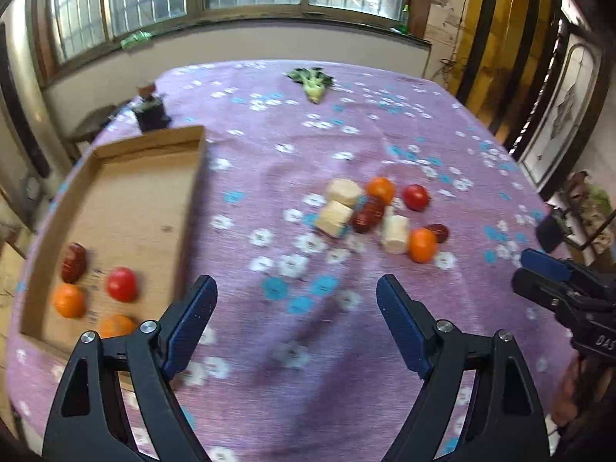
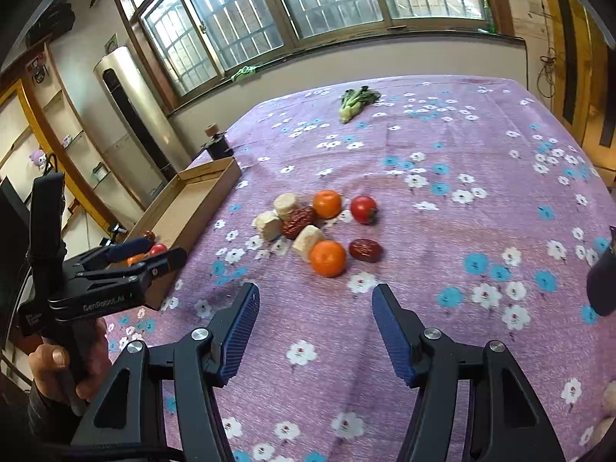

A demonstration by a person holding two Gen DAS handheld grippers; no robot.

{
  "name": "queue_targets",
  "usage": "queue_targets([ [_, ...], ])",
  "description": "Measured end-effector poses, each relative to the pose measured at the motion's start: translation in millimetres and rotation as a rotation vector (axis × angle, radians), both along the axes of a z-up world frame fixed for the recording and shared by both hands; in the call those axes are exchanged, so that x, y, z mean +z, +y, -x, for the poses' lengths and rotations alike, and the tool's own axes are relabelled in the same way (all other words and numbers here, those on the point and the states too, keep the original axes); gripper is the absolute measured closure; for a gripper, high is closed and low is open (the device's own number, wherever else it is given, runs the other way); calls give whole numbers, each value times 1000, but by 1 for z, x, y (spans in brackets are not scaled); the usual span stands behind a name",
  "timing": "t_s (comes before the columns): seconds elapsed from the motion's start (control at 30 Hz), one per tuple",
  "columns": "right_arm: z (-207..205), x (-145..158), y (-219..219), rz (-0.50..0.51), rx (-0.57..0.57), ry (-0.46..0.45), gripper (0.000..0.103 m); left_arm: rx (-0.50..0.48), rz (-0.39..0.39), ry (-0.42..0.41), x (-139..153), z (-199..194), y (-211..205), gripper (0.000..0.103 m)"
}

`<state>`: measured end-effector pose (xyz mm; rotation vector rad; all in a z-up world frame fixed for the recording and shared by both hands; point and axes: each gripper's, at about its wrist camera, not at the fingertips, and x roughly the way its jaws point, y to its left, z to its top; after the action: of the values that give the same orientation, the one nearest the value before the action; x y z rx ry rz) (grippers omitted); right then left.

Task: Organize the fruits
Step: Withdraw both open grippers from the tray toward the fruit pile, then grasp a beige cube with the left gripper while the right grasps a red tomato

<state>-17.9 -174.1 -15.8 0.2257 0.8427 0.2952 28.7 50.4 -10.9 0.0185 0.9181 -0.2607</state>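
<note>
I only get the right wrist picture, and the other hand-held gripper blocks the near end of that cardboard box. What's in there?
Observer: The left wrist view shows four pieces in the cardboard box: a dark red date, a tomato and two oranges.
Operator: Is the rest of it full?
Observer: No, its far half is bare cardboard.
Operator: Is that left hand-held gripper carrying anything?
Observer: No, its jaws stand wide apart with nothing between them.
</note>
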Motion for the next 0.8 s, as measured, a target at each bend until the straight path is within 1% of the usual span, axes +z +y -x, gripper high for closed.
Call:
queue_targets([
  [0.07,3,0,-6,7,-9,-7,40,-7,16,18,-3,0,-6,18],
  [0.2,8,-2,-16,-3,-18,-14,40,-7,-57,1,-7,4,-20,18],
  [0.27,9,-3,-17,-6,-18,-15,41,-16,-76,-4,-8,5,-25,18],
  [0.3,8,-4,-17,-6,-18,-13,41,-17,-74,0,-9,4,-25,18],
  [0.37,4,-6,-15,-7,-12,-11,41,-30,-44,10,-12,-1,-26,18],
  [0.43,-1,-7,-11,0,-5,-10,43,-40,-9,4,-15,-7,-25,18],
  [0.47,-5,-8,-10,3,0,-9,44,-42,-7,3,-16,-9,-25,18],
  [0.53,-15,-9,-7,8,0,-8,48,-49,-29,11,-21,-20,-27,19],
  [0.6,-27,-11,-5,12,-3,-2,53,-57,-42,9,-24,-27,-29,25],
  [0.7,-50,-17,-4,8,-9,18,56,-81,-64,14,-30,-43,-33,40],
  [0.8,-74,-27,-3,21,-21,43,59,-101,-86,32,-39,-59,-37,51],
])
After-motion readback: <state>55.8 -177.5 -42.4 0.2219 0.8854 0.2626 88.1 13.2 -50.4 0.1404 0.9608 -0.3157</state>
